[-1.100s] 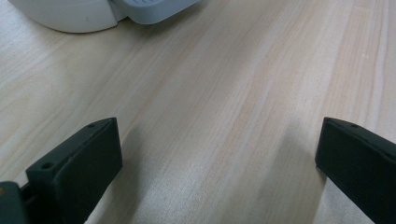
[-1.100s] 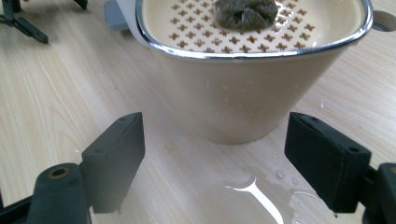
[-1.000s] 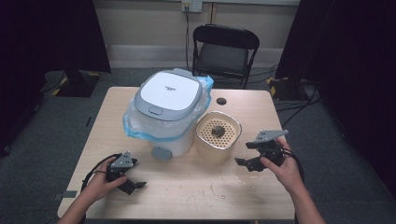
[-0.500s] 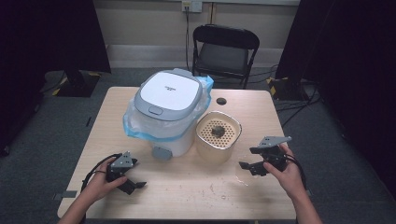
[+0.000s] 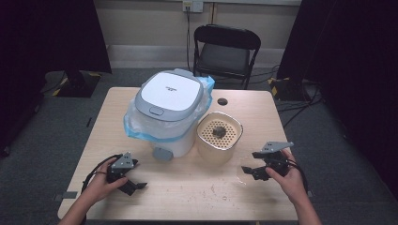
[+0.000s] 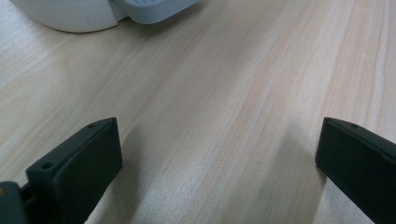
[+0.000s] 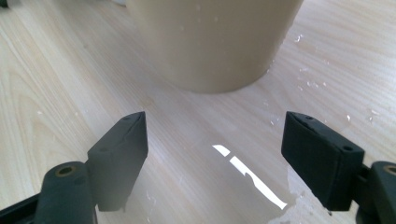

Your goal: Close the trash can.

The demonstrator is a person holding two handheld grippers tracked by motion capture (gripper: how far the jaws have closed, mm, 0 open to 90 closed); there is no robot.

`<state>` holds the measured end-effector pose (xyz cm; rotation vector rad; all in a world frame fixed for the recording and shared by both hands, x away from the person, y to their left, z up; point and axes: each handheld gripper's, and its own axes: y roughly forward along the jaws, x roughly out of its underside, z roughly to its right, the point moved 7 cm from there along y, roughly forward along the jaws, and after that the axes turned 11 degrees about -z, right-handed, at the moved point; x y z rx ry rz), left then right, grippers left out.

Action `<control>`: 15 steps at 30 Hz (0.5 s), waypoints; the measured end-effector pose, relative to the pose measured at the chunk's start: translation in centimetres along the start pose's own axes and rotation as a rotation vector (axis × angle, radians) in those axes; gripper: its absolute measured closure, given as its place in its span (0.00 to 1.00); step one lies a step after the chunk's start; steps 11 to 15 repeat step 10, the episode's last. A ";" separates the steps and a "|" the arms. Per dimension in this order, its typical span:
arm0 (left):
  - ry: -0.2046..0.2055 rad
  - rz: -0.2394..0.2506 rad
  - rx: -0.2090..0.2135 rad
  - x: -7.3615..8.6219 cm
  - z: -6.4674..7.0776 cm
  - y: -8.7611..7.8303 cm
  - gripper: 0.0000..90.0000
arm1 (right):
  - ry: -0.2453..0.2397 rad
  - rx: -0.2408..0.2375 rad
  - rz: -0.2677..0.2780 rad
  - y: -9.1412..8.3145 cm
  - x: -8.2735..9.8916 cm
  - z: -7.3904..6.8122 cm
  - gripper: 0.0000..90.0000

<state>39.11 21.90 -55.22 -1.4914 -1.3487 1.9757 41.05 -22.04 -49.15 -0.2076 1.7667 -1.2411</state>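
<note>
The right gripper (image 5: pixel 256 162) sits low over the bench (image 5: pixel 197 197), its fingers (image 7: pixel 119 151) spread wide with nothing between them. Just beneath and between them lies a wet, shiny patch (image 7: pixel 247 175) on the wood, with pale crumbs (image 7: pixel 303 70) scattered to the side. Straight ahead of the fingers, near but not touching, stands the beige tub (image 7: pixel 212 42), upright, its perforated insert (image 5: pixel 219 131) holding a dark lump.

The left gripper (image 5: pixel 127 174) rests near the bench's front edge, fingers (image 6: pixel 77 163) also spread and empty, bare wood between them. Farther ahead of them is the base of the white bin (image 6: pixel 70 14), lid shut, with a blue liner bag (image 5: pixel 141 133) bunched around its body.

The step in hand looks like a reach for the tub. To do it well, the right fingers should go forward level, one on each side of the tub's wall, low enough to grip firmly yet clear of the wet patch, which could make it slide. Close gently so the tub stays upright and the insert stays seated. Beyond the bench stands a black chair (image 5: pixel 225 51).
</note>
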 end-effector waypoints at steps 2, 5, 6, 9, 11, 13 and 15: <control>0.000 0.000 0.000 0.0 0.0 0.0 0.00 | -0.002 0.005 -0.011 0.3 0.4 0.0 0.25; 0.000 0.000 0.000 0.0 0.0 0.0 0.00 | -0.013 0.016 -0.027 0.6 1.0 0.1 0.25; 0.001 0.002 0.000 0.0 0.0 0.0 0.00 | -0.015 0.019 -0.031 0.6 1.2 0.0 0.25; 0.000 0.001 0.000 0.0 0.0 0.0 0.00 | -0.028 0.042 -0.048 0.9 1.6 0.0 0.25; 0.000 0.000 0.000 0.0 0.0 0.0 0.00 | -0.040 0.047 -0.057 1.0 1.7 0.0 0.25; 0.000 0.000 0.000 0.0 0.0 0.0 0.00 | -0.040 0.047 -0.057 1.0 1.7 0.0 0.25; 0.000 0.000 0.000 0.0 0.0 0.0 0.00 | -0.040 0.047 -0.057 1.0 1.7 0.0 0.25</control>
